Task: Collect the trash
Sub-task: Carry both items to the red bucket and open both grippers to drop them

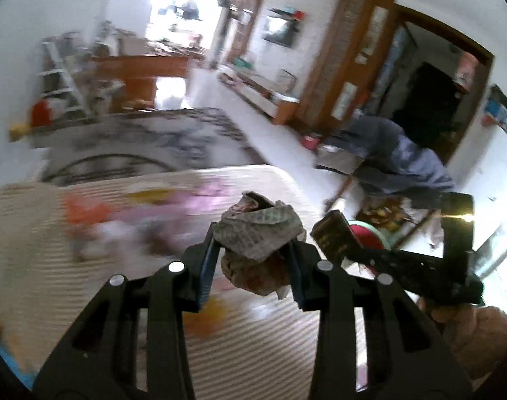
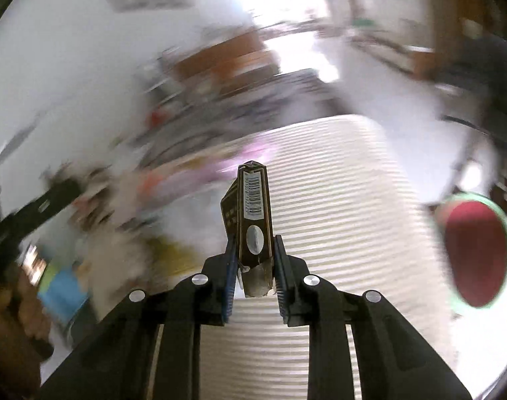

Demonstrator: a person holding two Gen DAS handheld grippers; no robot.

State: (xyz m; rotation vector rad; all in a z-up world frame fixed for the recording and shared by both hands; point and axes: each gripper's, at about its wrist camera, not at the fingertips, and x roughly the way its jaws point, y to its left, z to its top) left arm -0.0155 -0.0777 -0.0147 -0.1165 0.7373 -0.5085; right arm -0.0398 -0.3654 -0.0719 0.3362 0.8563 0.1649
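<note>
Left wrist view: one crumpled wad (image 1: 258,233) sits clamped between the pads of the left tool (image 1: 253,260), bulging above and below them, over a striped mat (image 1: 246,340). Right wrist view: one brown box (image 2: 253,216) with a barcode stands upright, pinched at its lower end by the right tool (image 2: 254,266). One red bin (image 2: 475,250) lies off to the right, well apart.
</note>
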